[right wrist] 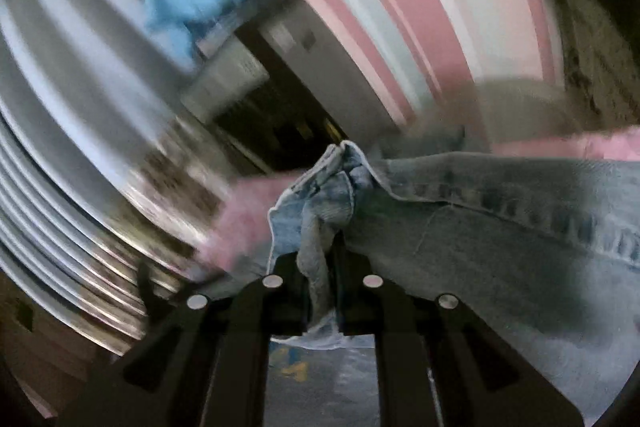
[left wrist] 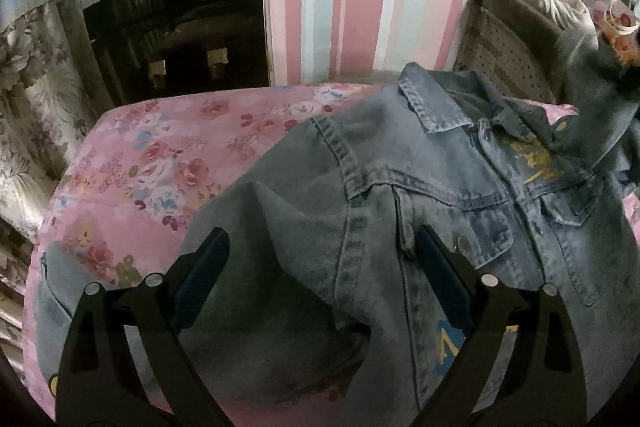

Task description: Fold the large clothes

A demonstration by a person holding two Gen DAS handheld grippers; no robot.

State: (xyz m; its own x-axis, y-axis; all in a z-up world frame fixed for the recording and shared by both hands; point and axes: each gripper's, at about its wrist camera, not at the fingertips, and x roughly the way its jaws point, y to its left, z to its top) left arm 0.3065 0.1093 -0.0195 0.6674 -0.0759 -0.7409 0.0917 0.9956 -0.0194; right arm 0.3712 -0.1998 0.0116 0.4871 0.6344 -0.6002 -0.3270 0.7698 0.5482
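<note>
A light blue denim jacket (left wrist: 420, 195) lies front up on a pink floral bedsheet (left wrist: 160, 155), collar toward the striped wall, one sleeve hanging toward me. My left gripper (left wrist: 320, 247) is open above the left sleeve and shoulder seam, its fingers (left wrist: 208, 267) on either side of the cloth, holding nothing. In the blurred right wrist view, my right gripper (right wrist: 324, 259) is shut on a bunched edge of the jacket (right wrist: 320, 195) and holds it lifted, with denim trailing off to the right.
A black and silver appliance (left wrist: 172, 11) stands behind the bed at the left beside a floral curtain (left wrist: 36, 99). A brown chair back (left wrist: 508, 39) and more clothes (left wrist: 600, 27) are at the far right. The wall has pink and white stripes.
</note>
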